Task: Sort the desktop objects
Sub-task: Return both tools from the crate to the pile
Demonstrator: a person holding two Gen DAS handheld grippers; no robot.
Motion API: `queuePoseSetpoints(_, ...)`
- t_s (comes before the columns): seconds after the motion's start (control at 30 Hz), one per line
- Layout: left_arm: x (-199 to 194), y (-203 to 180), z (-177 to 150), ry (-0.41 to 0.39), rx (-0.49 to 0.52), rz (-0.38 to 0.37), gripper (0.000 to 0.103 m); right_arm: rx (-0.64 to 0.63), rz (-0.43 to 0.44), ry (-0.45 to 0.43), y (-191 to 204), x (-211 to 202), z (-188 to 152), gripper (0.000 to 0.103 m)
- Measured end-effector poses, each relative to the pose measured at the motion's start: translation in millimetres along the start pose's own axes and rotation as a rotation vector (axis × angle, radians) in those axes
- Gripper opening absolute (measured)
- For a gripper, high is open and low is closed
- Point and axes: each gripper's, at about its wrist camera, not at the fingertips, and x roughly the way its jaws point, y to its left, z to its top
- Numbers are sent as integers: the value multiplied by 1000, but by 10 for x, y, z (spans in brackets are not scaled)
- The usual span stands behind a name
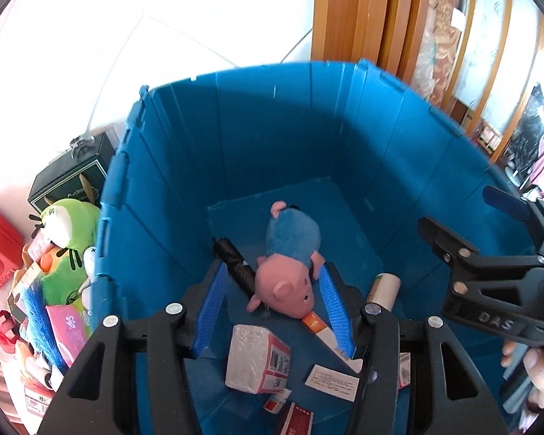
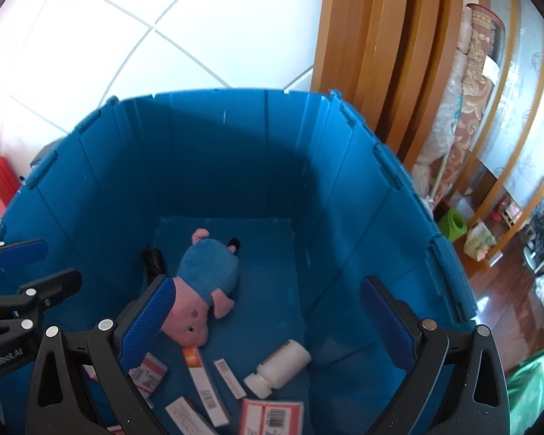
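Plenty of open air above the tall blue plastic bin [image 2: 235, 166], so coming straight down is easy. The back half of its floor is bare. The near half is crowded: a pink plush pig in a blue shirt [image 2: 205, 282], a white pill bottle [image 2: 279, 366], flat medicine boxes [image 2: 205, 384] and a black folded umbrella [image 1: 235, 264] by the left wall. Outside on the left, a green plush frog [image 1: 67, 228] presses against the bin.

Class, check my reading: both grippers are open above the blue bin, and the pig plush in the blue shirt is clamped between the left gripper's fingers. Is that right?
Not quite. The pig plush is not clamped: it lies loose on the floor of the blue bin, as the right wrist view shows. The rest holds: the left gripper and the right gripper are both open above the bin.
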Motion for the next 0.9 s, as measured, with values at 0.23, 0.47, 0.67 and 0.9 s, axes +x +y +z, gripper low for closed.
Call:
queuePoseSetpoints(0.23, -556, 135, -105, -113, 7, 12, 52, -18, -30, -74, 48, -378, 120, 103)
queuePoseSetpoints(0.47, -1210, 520, -481, -261, -59, 40, 52, -47, 66, -240, 362, -1094, 42, 103)
queuePoseSetpoints(0.67, -1667, 1165, -1048, -396, -204, 56, 52, -73, 172, -335, 775, -1536, -168, 103)
queuePoseSetpoints(0.9, -1871, 2038, -1779, -450, -315, 134, 52, -108, 274, -368, 1468, -1738, -370, 103)
